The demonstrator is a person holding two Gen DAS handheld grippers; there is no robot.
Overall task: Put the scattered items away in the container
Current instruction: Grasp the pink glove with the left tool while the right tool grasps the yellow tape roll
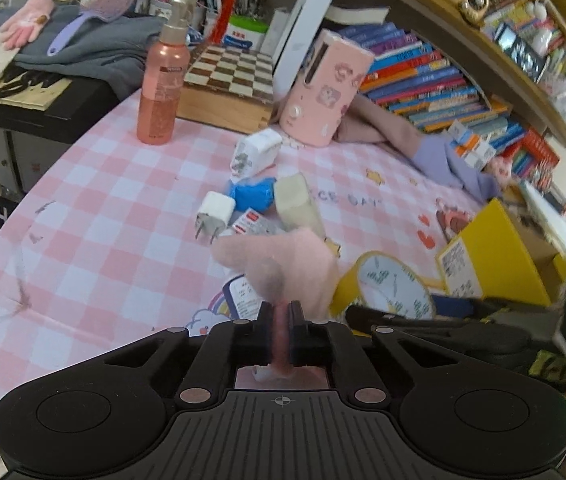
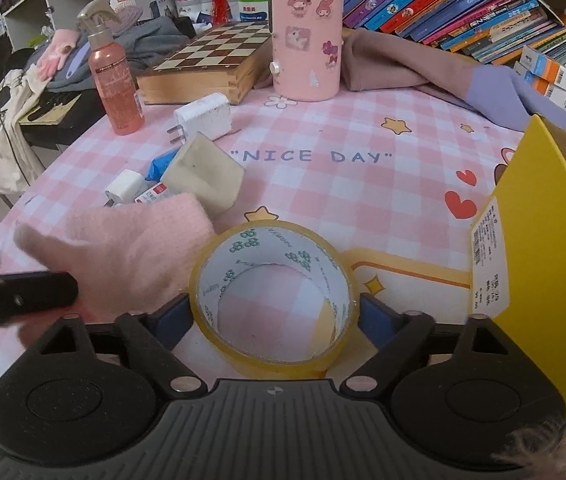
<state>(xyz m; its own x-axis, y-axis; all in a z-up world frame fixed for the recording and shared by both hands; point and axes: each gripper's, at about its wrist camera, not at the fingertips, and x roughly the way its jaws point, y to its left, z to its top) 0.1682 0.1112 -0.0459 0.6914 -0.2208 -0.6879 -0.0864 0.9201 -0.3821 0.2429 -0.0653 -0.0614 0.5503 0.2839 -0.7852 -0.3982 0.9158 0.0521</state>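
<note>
2 grippers, left gripper (image 1: 281, 312) pinching pink glove (image 1: 283, 258), tape roll (image 2: 273, 296) beside yellow box (image 2: 543, 248)

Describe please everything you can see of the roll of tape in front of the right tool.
The roll of tape is a wide ring of yellowish clear packing tape on a white core printed with small green marks. It lies tilted on the pink checked tablecloth, hollow facing the camera. It sits between the blue pads of the right tool, which stand at its sides. A pink glove lies beside it.
</note>
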